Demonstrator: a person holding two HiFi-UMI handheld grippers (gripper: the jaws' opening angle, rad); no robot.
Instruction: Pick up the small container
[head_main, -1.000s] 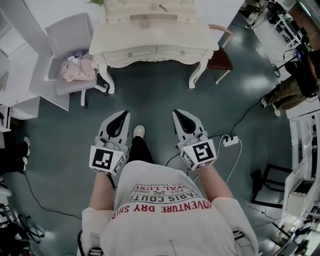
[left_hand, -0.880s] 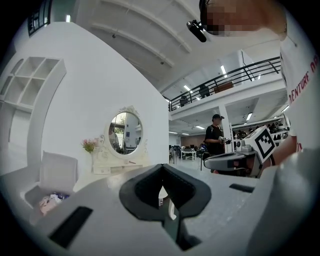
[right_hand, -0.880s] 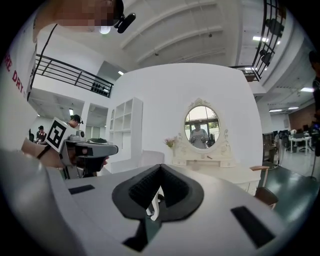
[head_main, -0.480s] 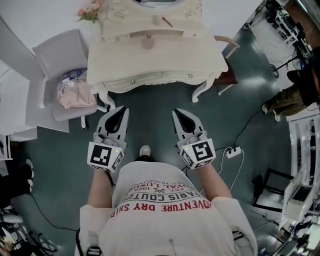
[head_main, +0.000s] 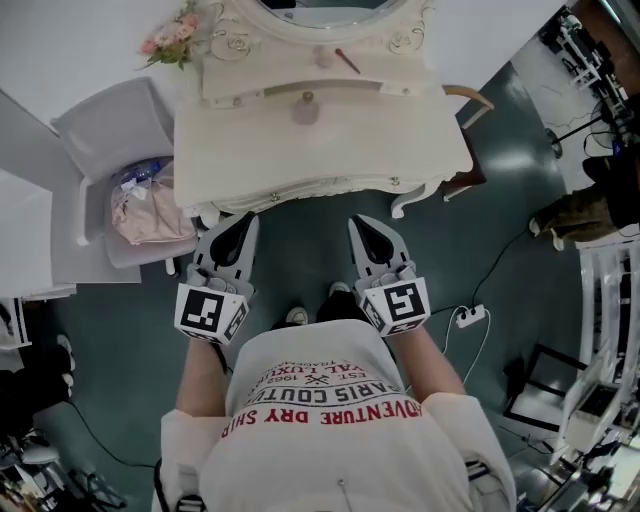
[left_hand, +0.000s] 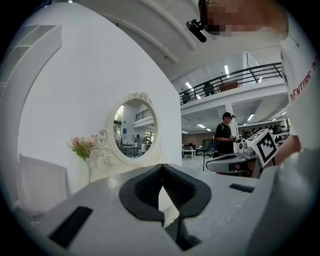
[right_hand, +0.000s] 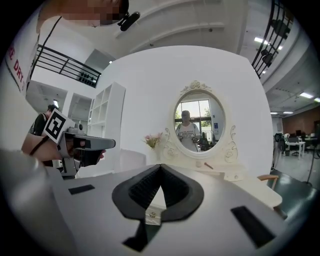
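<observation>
Facing a dressing table. Taking the container (head_main: 305, 108) to be the small round pinkish pot with a knob on top, set upright near the middle of the tabletop (head_main: 410, 140), just in front of the raised ledge (head_main: 240, 88) under the mirror (right_hand: 199, 124). Worth noting a second small round thing (head_main: 322, 57) up on that ledge, beside a thin stick (head_main: 347, 62). Hard to say which one is meant, though the pot on the tabletop looks likelier.

Holding the left hand-held gripper (head_main: 243, 222) over the floor (head_main: 300, 250), tips near the table's front edge, jaws pressed together with nothing between them. Same for the right hand-held gripper (head_main: 362, 222): jaws together, empty, level with the left and well apart from it.

Lies straight ahead of both, well apart from either, with the front half of the tabletop to cross. Falls almost on the midline between the two, so no clear nearer side; perhaps a shade closer to the right. Being round, offers no long axis to line up with, so any approach across its sides should serve, with the knob pointing up and best left clear.

Not yet begun, by the look of it. Calls for opening one pair of jaws first, then reaching forward over the table edge and closing on the pot's sides.
</observation>
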